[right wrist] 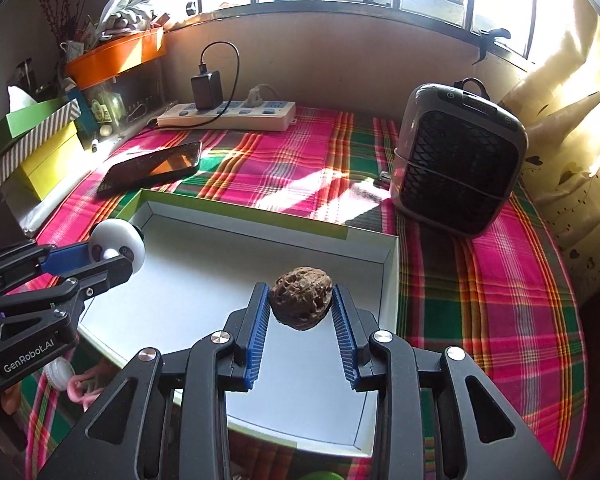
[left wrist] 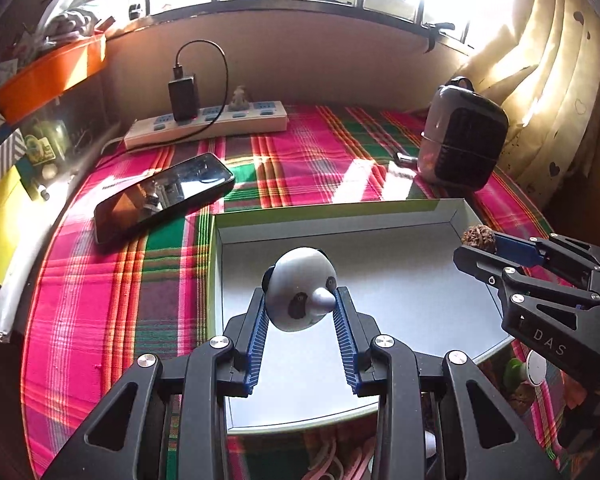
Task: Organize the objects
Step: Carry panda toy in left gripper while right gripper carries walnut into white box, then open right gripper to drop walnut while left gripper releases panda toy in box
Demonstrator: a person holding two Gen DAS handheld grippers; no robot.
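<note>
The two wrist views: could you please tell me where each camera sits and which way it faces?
Left wrist: rides the left gripper, looking forward and down into the white box; own fingers clamp a panda ball; right gripper enters from the right.
Right wrist: rides the right gripper, same heading; fingers clamp a walnut; left gripper enters from the left.
Shared: box, phone, power strip, heater, window.

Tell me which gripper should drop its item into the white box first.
Probably the right gripper: its walnut hangs over the white box floor. The left gripper holds its panda ball nearer the box's left wall.
</note>
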